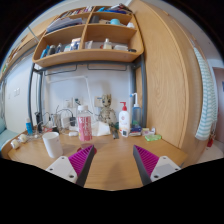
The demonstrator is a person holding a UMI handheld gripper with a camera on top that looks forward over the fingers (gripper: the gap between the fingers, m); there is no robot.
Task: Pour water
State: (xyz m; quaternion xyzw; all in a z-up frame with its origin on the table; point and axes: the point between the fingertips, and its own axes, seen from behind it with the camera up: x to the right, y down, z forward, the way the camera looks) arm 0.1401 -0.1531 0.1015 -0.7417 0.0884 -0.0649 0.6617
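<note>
My gripper (113, 165) is open above a wooden desk (112, 150), and nothing sits between its magenta pads (84, 157). A white cup (52, 144) stands on the desk ahead of the left finger and a little to its left. Farther back, against the wall, stands a pink translucent bottle (84, 126). A white pump bottle with a red top (124, 121) stands to its right. Bare wood lies between the fingers and these objects.
Glass vessels (66, 118) and small items line the back of the desk. A small brown figure (104, 107) stands among them. Wooden shelves (88, 40) loaded with things hang above. A tall wooden cabinet side (172, 80) rises on the right. A green-and-pink item (151, 136) lies near it.
</note>
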